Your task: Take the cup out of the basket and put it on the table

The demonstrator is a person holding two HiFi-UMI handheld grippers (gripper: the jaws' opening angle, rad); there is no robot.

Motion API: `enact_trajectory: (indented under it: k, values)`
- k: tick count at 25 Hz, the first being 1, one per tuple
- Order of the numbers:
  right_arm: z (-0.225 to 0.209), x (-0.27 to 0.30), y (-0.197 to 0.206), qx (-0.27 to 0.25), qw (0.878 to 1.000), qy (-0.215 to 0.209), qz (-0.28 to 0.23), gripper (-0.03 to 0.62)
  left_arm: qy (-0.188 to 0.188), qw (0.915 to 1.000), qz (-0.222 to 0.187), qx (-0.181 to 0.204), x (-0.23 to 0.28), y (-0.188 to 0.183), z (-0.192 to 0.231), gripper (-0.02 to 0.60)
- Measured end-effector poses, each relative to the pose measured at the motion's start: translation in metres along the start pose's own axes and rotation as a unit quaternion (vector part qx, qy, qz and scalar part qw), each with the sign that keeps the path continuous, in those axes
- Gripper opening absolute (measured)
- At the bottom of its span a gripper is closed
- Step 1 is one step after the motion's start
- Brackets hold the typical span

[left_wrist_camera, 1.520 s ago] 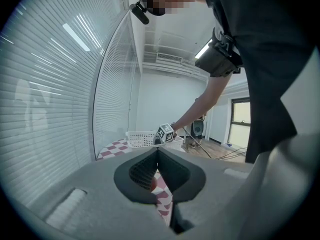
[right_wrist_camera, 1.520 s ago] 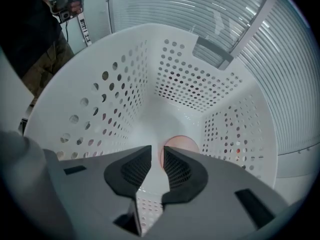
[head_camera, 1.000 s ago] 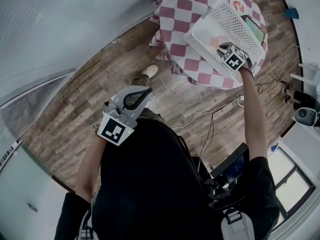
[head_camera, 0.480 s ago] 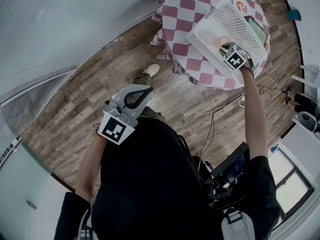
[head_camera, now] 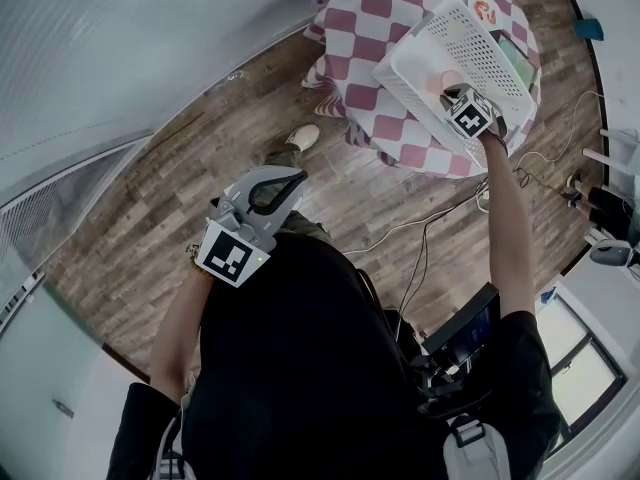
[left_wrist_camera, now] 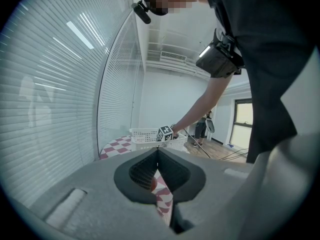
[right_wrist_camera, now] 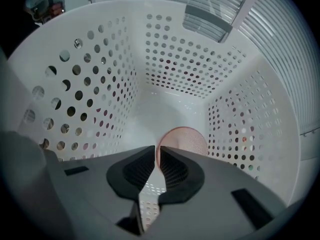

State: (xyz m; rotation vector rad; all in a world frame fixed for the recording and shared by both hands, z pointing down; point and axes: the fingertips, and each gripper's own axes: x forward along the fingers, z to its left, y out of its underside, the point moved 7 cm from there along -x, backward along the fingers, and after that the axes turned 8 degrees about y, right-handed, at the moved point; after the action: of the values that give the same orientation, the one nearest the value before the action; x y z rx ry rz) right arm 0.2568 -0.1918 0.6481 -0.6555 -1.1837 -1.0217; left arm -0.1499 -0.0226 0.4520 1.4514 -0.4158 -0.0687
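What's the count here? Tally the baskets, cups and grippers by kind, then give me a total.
Basket: 1
Cup: 1
Grippers: 2 (left gripper, right gripper)
Total: 4

One cup (head_camera: 443,80), one basket (head_camera: 418,50), one table (head_camera: 372,26)
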Motion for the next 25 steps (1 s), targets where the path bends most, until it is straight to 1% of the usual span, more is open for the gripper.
enact_trajectory:
  k: [7, 18, 25]
  values:
    - [-0.0009, 0.0004, -0.0010, -0.012, 1.000, 0.000, 0.002, 0.034, 0.000, 1.0000, 0.003, -0.002, 0.0021, 0.0007, 0.0019, 0.006]
    - [0.0004, -0.0002, 0.0022, -0.008, 1.000, -0.001, 0.009, 0.025, -0.001, 1.0000, 0.003, -0.001, 0.0024, 0.0009, 0.0009, 0.006]
    - [0.0034, -0.0078, 0.0052, -0.005, 1.000, -0.001, 0.011, 0.023, 0.005, 1.0000, 0.002, 0.001, 0.0035, -0.0014, -0.0017, 0.006]
